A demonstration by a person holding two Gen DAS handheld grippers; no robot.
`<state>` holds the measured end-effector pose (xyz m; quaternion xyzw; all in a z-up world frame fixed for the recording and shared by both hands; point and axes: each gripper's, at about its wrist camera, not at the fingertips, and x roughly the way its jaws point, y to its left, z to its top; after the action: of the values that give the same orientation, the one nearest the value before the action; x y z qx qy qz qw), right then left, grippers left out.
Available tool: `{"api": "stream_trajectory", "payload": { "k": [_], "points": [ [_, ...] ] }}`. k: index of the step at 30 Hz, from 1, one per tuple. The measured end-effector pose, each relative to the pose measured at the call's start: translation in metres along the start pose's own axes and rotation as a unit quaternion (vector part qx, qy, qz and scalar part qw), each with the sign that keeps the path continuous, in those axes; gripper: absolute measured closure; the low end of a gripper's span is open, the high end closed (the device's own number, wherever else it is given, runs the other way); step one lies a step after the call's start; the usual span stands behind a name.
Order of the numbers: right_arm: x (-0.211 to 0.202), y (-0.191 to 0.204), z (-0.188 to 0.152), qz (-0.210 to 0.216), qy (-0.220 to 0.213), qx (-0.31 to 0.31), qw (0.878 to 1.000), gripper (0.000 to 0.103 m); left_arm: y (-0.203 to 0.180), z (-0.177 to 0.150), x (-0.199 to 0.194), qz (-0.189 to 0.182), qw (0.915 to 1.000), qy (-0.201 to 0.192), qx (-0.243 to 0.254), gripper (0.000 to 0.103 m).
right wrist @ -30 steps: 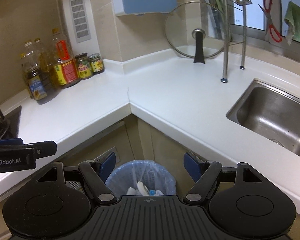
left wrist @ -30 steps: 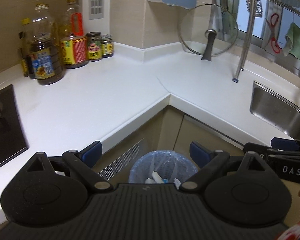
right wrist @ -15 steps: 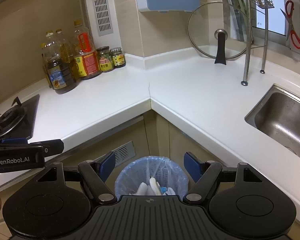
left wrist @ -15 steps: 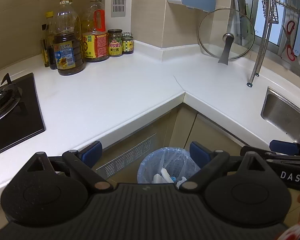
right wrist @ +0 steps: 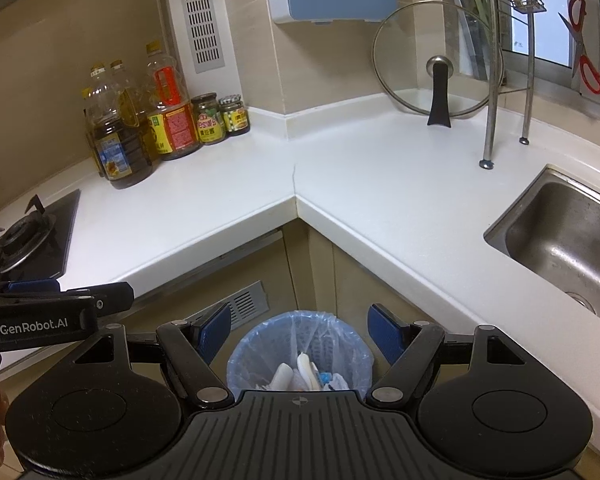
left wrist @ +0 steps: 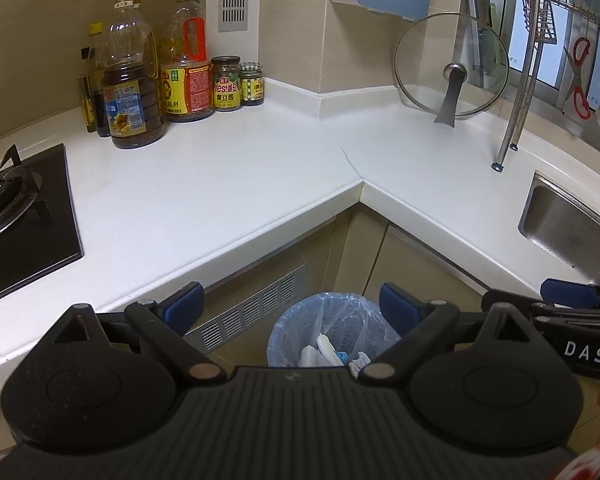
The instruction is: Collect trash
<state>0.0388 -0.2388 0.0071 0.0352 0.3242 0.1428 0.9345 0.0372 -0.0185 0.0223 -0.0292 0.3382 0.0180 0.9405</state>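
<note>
1. Trash (right wrist: 300, 374) lies in the blue-lined bin (right wrist: 260, 344) on the floor, under the inner corner of the white worktop (right wrist: 380, 184); white scraps and a blue bit show.
2. Bin's near rim is hidden by each gripper body.
3. Left hand-held gripper (left wrist: 292, 308) and right hand-held gripper (right wrist: 299, 330) both hang spread wide and empty above the bin.

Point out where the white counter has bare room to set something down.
Free: the white countertop between the black gas hob and the corner seam, and the stretch from that seam to the steel sink, in front of the upright glass pot lid. Crowded: the back-left corner, where oil bottles and sauce jars cluster against the wall.
</note>
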Motion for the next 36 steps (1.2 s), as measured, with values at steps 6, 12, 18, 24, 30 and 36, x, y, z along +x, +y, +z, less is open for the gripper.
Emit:
{"api": "stream_trajectory", "payload": {
  "k": [6,12,18,24,30,36],
  "points": [
    [-0.0010,-0.0018,-0.0004,-0.001,-0.001,0.004,1.000,0.028,-0.0032,0.0000,-0.0004,-0.002,1.0000,-0.003,0.002,0.010],
    [-0.0018,-0.0039,-0.0011,-0.002,0.000,0.004,1.000,0.028,-0.0041,-0.0008,-0.0011,-0.003,1.0000,-0.002,0.006,0.010],
    [-0.0022,-0.0033,-0.0013,-0.003,0.000,0.005,1.000,0.028,-0.0041,-0.0014,-0.0012,-0.004,1.0000,-0.002,0.005,0.010],
    [-0.0021,-0.0036,-0.0019,-0.004,-0.001,0.007,1.000,0.028,-0.0044,-0.0027,-0.0010,-0.005,1.0000,-0.001,0.007,0.010],
    [-0.0021,-0.0021,-0.0030,-0.004,-0.001,0.007,1.000,0.028,-0.0046,-0.0033,-0.0009,-0.005,1.0000,0.000,0.006,0.010],
    [-0.0022,-0.0019,-0.0036,-0.004,-0.001,0.008,1.000,0.028,-0.0050,-0.0033,-0.0010,-0.006,1.0000,0.001,0.006,0.010]
  ]
}}
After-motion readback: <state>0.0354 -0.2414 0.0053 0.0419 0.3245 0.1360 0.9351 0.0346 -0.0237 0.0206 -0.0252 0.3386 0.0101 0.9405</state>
